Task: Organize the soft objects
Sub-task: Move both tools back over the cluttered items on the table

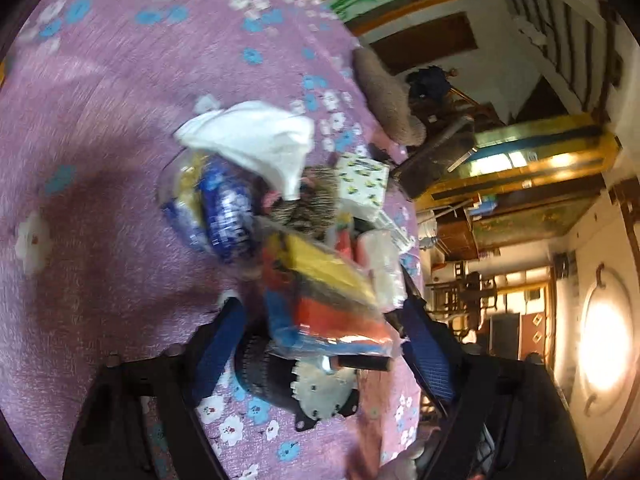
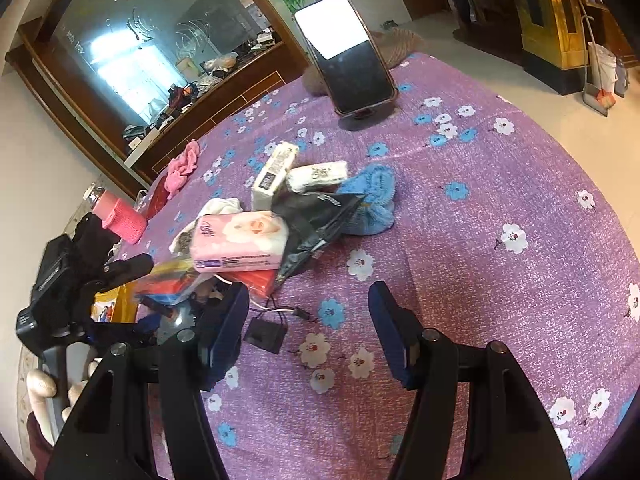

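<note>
The left gripper (image 1: 324, 344) pinches a multicoloured packet (image 1: 320, 300) at the pile's near edge on the tabletop (image 2: 480, 200); slick wrapping could slip free. The right gripper (image 2: 308, 312) hangs open, empty, beside the pink tissue pack (image 2: 240, 244).

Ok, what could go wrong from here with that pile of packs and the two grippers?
1. The colourful packet between the fingers of the left gripper seems tucked under the pink tissue pack; pulling it may tumble the pile.
2. The pile sits near the edge of the tablecloth, so loosened packs could drop off.
3. The open right gripper hangs close to a small black box with wires, which might snag.
</note>
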`<state>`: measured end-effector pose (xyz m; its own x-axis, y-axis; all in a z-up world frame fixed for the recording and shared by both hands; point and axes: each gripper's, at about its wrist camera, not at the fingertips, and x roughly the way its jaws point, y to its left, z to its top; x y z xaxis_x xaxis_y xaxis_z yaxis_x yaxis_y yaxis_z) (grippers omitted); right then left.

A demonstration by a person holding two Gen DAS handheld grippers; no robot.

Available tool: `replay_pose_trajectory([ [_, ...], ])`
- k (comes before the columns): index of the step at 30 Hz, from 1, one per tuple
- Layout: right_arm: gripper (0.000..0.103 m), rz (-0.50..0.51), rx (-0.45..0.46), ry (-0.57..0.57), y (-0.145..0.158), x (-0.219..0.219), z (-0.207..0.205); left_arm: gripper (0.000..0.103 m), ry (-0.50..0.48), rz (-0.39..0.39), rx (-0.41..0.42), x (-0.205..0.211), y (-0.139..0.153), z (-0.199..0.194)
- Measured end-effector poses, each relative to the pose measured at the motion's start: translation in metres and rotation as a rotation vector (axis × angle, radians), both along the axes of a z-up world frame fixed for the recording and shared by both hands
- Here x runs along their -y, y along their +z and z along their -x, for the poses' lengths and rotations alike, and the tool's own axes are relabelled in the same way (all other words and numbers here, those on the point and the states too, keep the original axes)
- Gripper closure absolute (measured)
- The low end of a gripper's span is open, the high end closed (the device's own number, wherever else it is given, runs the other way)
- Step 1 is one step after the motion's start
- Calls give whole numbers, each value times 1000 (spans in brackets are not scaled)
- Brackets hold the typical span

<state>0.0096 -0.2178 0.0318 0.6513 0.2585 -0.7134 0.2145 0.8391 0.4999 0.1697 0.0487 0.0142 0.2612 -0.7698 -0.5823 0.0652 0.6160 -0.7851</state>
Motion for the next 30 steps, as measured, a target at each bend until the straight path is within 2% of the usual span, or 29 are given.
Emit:
replay_pose_trajectory([
  [1,42,-1,-3,-3,-1,2,-1,72,-20,-21,29,2,3,2],
  [5,42,-20,-11,-4,-3,3,-5,76,-34,-62,75,2,9,7],
  [7,42,-39,-6,12,0,0,-7,80,-25,-55,86,-3,11,13],
  [9,42,-56,5,29,4,-2,-8,81,-20,-48,101,-20,20,26],
  [11,42,-58,16,37,9,-1,-8,81,-11,-83,147,-42,32,46],
  [12,42,-55,20,34,10,0,-9,77,-9,-100,162,-52,37,53],
  [14,42,-48,29,17,14,5,-11,61,-8,-151,176,-74,43,72],
  [15,42,-43,30,6,15,8,-12,48,2,-177,179,-81,43,77],
  [16,42,-37,24,-6,15,11,-15,42,18,-210,182,-86,42,82],
  [21,42,-23,-14,-16,13,13,-25,42,10,-375,230,-93,34,105],
  [25,42,24,-18,47,22,0,-34,40,-16,-511,320,-73,38,114],
  [30,42,-43,-23,193,36,-25,-57,38,-16,-500,331,-65,42,119],
])
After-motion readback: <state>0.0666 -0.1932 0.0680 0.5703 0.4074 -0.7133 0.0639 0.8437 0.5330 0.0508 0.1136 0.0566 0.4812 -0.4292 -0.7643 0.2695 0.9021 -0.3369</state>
